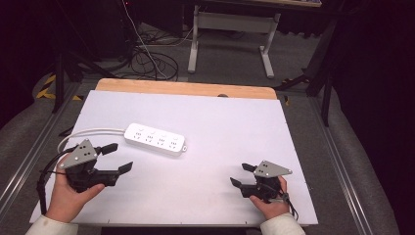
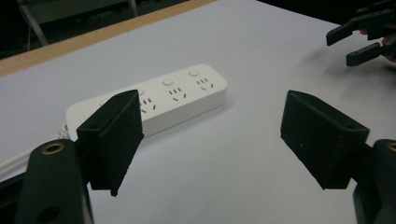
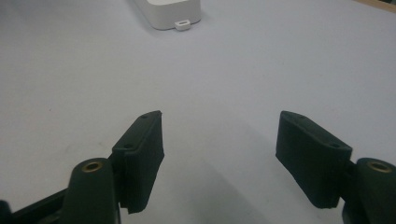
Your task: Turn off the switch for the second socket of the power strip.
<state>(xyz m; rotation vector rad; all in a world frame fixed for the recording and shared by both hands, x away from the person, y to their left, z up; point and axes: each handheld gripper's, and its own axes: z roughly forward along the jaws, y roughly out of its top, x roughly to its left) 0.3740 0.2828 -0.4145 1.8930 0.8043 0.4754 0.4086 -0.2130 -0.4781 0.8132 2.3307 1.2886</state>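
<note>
A white power strip (image 1: 155, 138) with several sockets lies flat on the white table top (image 1: 220, 122), left of centre, its white cord (image 1: 80, 134) curling off to the left. My left gripper (image 1: 119, 157) sits at the near left, just in front of the strip's left end, jaws wide apart with nothing between them. Its own view looks across the strip (image 2: 163, 100) between the open jaws of the left gripper (image 2: 229, 140). My right gripper (image 1: 242, 175) rests at the near right, open and empty. In the right gripper view the strip's end (image 3: 175, 11) lies far ahead of the right gripper (image 3: 219, 154).
A wooden strip (image 1: 186, 89) edges the table's far side. Beyond it stand a white desk frame (image 1: 232, 29) and loose cables (image 1: 151, 61) on the grey floor. The right gripper (image 2: 362, 39) shows at the top right of the left gripper view.
</note>
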